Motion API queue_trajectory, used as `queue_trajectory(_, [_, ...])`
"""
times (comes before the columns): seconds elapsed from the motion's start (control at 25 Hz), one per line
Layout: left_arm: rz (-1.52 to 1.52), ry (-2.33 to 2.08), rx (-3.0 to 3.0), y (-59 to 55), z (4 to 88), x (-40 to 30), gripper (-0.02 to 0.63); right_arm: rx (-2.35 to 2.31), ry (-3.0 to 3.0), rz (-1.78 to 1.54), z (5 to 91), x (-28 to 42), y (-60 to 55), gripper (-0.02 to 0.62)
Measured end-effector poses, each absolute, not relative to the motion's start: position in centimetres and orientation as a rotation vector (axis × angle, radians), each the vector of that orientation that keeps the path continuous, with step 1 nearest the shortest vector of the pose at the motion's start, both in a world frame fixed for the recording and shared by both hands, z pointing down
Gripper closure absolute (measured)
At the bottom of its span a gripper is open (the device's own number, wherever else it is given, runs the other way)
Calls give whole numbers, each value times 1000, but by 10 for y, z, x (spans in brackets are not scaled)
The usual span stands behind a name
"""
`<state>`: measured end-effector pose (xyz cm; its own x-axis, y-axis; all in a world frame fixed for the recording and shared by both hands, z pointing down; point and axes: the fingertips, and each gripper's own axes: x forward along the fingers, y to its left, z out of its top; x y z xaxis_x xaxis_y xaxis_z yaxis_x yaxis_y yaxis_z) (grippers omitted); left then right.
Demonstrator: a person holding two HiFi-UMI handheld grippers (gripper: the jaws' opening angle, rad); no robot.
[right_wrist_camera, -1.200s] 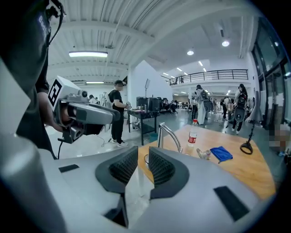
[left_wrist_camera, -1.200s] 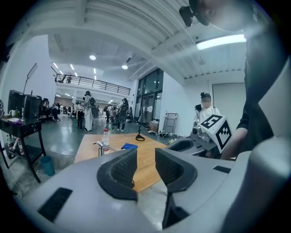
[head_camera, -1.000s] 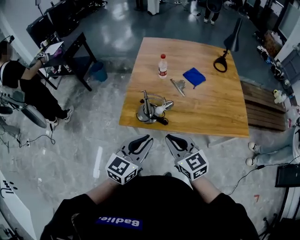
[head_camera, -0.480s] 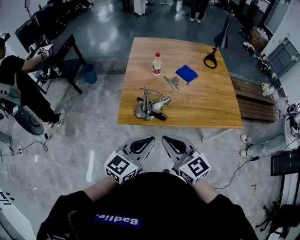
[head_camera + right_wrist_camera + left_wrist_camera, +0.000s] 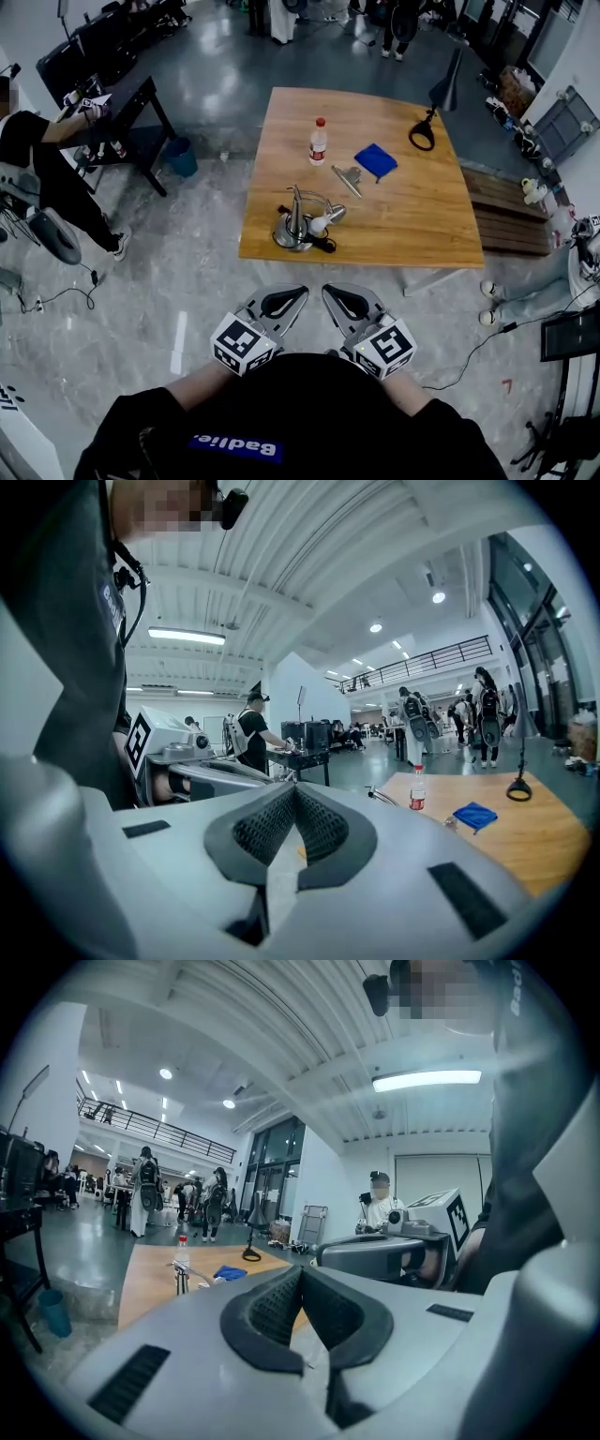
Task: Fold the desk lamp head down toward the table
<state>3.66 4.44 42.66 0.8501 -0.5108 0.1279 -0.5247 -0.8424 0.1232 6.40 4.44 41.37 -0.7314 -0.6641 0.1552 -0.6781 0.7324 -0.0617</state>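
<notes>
**Q:** From the head view, where is the lamp and what are your claws doing?

**Me:** The desk lamp [image 5: 298,225] sits on the table [image 5: 412,225] close to its near edge, well apart from me. My left gripper [image 5: 292,296] and right gripper [image 5: 336,295] are held in front of my chest, short of the table. Both pairs of jaws are pressed together with nothing between them.

**Q:** How do you expect it to handle?

**Me:** It looks like polished metal on a round base. I'd guess it is fairly heavy at the bottom, stiff at the joints and slippery under the pads. The pale bulb looks fragile, so I'd steady the post with one claw and press on the arm or shade with the other.

**Q:** Any writing?

**Me:** A blue patch on my shirt seems to read "Badlie". The label on the bottle [image 5: 319,142] is too small to read.

**Q:** And the left gripper view?

**Me:** My left gripper [image 5: 302,1274] has its pads meeting and nothing in them. The desk lamp [image 5: 178,1282] is small, beyond them on the left. I can't read anything there.

**Q:** The right gripper view?

**Me:** My right gripper [image 5: 295,789] is closed and empty too. The lamp's arm [image 5: 380,796] pokes up just left of the bottle [image 5: 417,787], with a blue cloth [image 5: 474,815] further right. There's no readable print here either.
</notes>
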Motion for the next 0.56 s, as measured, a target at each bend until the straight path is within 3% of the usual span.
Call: queue_trajectory(0.56, [130, -823, 2874, 44, 426, 27, 597, 1072, -2792, 189, 421, 53, 45, 591])
